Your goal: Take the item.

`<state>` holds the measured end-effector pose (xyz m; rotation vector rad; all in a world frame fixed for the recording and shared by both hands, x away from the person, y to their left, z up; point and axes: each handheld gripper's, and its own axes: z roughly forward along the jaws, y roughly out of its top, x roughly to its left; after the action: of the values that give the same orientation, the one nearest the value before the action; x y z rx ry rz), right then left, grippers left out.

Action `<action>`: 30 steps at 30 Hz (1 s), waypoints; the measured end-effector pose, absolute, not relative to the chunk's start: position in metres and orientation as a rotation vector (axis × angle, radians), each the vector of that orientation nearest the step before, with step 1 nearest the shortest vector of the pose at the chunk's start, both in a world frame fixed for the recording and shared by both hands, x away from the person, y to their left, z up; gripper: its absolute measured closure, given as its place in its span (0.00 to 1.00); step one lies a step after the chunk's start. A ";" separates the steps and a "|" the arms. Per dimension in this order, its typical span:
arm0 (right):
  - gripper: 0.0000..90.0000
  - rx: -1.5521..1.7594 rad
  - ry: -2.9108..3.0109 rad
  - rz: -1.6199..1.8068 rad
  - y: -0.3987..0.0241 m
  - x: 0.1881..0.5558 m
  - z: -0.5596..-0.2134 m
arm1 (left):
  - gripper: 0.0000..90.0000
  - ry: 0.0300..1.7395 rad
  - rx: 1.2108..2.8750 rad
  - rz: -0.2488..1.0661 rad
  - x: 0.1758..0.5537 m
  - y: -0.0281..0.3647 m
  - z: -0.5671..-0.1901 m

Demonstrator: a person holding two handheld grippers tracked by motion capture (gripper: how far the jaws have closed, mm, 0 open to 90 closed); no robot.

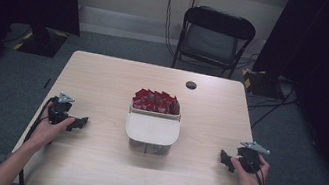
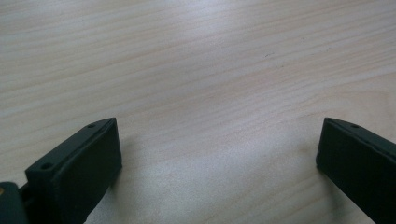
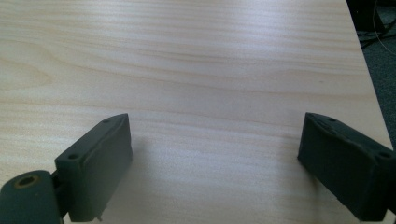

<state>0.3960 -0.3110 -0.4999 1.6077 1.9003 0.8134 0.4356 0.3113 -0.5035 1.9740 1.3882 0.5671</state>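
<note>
**Both grippers spread wide, resting low on the table to either side of a central container**

Left gripper [image 2: 218, 154]: jaws standing wide apart, gripping nothing, bare pale wood grain lying between and beyond them in the left gripper view. Sitting low on the table [image 1: 104, 77], with the left hand [image 1: 46, 132] wrapping its body from behind and the cable trailing back along the forearm in the high view. Pointing inward toward the table's middle, as seen at [image 1: 77, 123].

Right gripper [image 3: 214, 161]: jaws likewise spread wide, released, nothing caught between them, with only wood grain lying ahead. Showing the table's edge and dark floor [image 3: 380, 56] past the outer jaw at the upper right of the right gripper view. Being held by the right hand [image 1: 250, 178] near the table's right edge, tips [image 1: 226, 160] facing inward.

Between the two grippers, well apart from each: a clear container [image 1: 152, 128] standing at mid-table, its pale lid [image 1: 152, 129] covering the nearer part. Beyond the lid, on the side away from the grippers, red packets [image 1: 156, 101] piling up in the open part.

Farther out: a small dark round spot [image 1: 191, 85] lying on the far part of the table; a black folding chair [image 1: 213, 37] standing behind the table against the wall.
</note>
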 end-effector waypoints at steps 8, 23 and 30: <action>0.10 1.623 1.886 0.806 -0.309 0.395 -0.500 | 0.00 1.388 1.975 0.567 0.436 0.311 -0.503; 0.10 1.646 1.875 0.799 -0.307 0.393 -0.499 | 0.00 1.388 1.973 0.568 0.436 0.311 -0.504; 0.17 1.646 1.860 0.750 -0.306 0.393 -0.495 | 0.00 1.388 1.973 0.568 0.436 0.311 -0.504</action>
<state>0.3928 -0.3059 -0.4950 1.6458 1.8597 0.7504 0.4357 0.3112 -0.5035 1.9734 1.3877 0.5682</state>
